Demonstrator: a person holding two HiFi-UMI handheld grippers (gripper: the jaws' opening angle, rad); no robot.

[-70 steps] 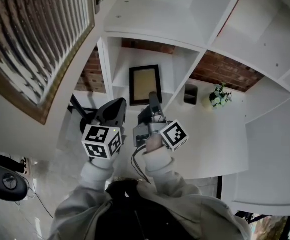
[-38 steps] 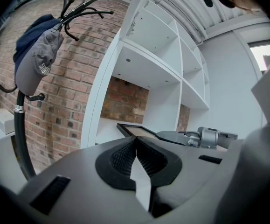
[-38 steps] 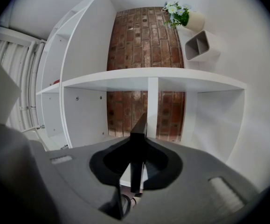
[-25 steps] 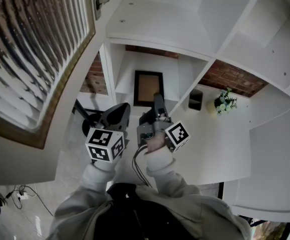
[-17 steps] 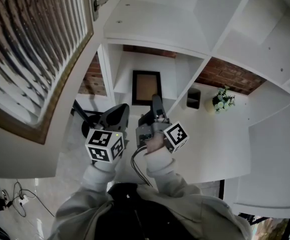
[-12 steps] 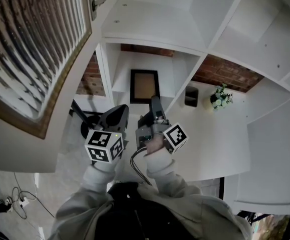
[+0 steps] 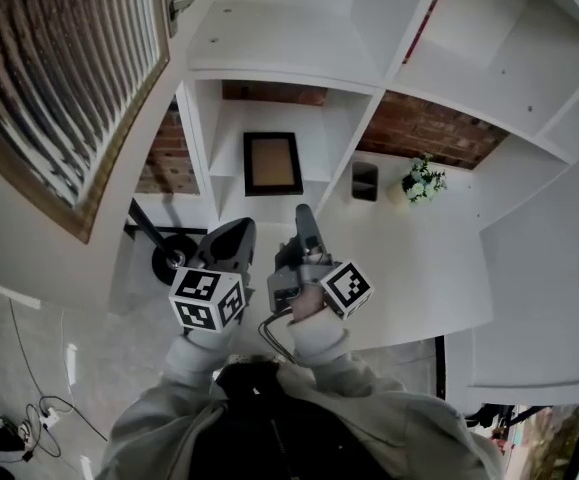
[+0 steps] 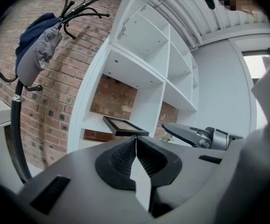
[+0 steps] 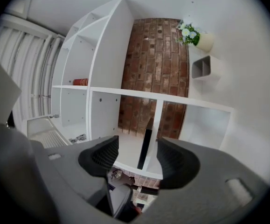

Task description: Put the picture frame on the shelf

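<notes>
The black picture frame [image 7: 272,163] with a tan inside stands in a white shelf compartment [image 7: 227,180], free of both grippers. My right gripper [image 7: 302,215] points at that compartment from a short way off, open and empty. In the right gripper view the frame [image 9: 146,143] shows edge-on beyond the gap between the open jaws [image 9: 135,155]. My left gripper [image 7: 239,228] hangs beside the right one, shut on nothing. Its pads meet in the left gripper view [image 8: 135,146], with the frame [image 8: 124,125] farther off on the shelf.
A coat stand [image 8: 16,115] with a blue-grey cap [image 8: 37,50] stands left of the shelf unit. On the white desk [image 7: 419,268] to the right are a small grey holder [image 7: 365,180] and a flower pot [image 7: 419,180]. A red book [image 9: 80,82] lies in another compartment.
Both grippers have drawn back a little from the shelf, leaving a wider gap to the frame. The frame has stayed in its compartment.
</notes>
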